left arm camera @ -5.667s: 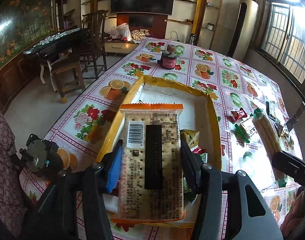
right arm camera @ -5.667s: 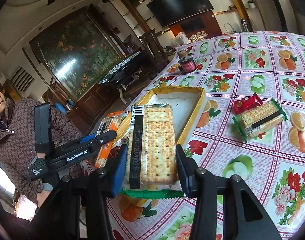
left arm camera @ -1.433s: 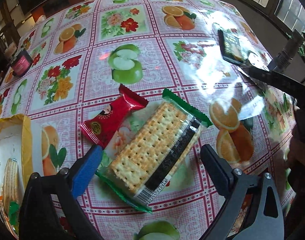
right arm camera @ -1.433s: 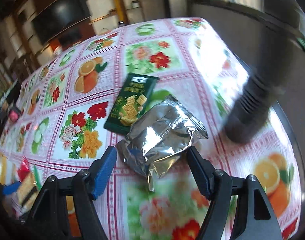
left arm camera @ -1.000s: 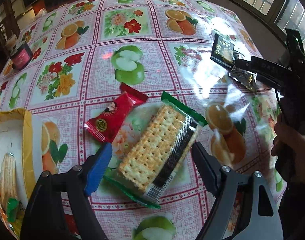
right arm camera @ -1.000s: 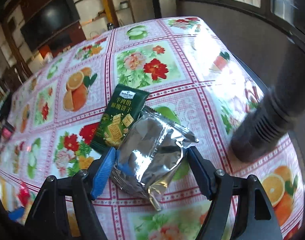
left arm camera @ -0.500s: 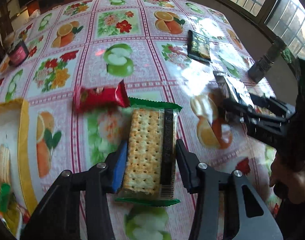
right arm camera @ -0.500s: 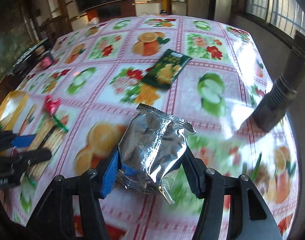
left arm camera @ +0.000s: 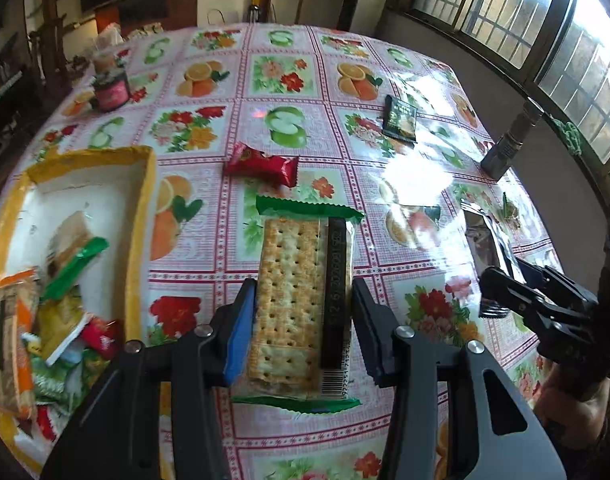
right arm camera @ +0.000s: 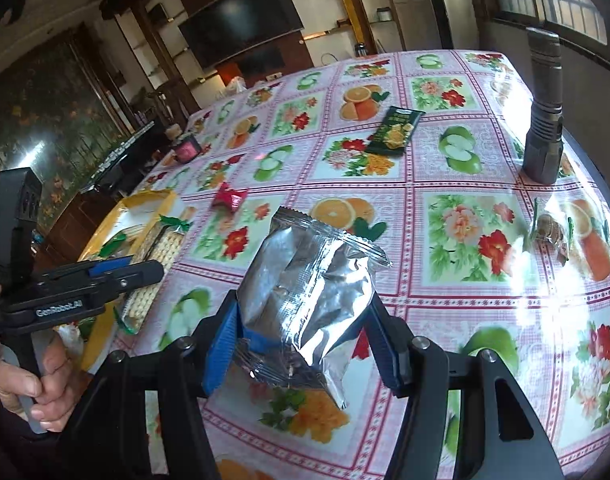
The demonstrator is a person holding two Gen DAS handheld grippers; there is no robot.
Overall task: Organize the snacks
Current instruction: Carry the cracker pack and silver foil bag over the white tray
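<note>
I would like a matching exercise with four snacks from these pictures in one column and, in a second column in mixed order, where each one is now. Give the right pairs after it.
Things:
1. cracker pack
2. silver foil bag
3. red candy packet
4. dark green packet

Places:
A. lying on the tablecloth near the far side, beside a printed orange
B. between the left gripper fingers
C. lying on the tablecloth just beyond the green end of the cracker pack
D. between the right gripper fingers

Pairs: 1-B, 2-D, 3-C, 4-A
</note>
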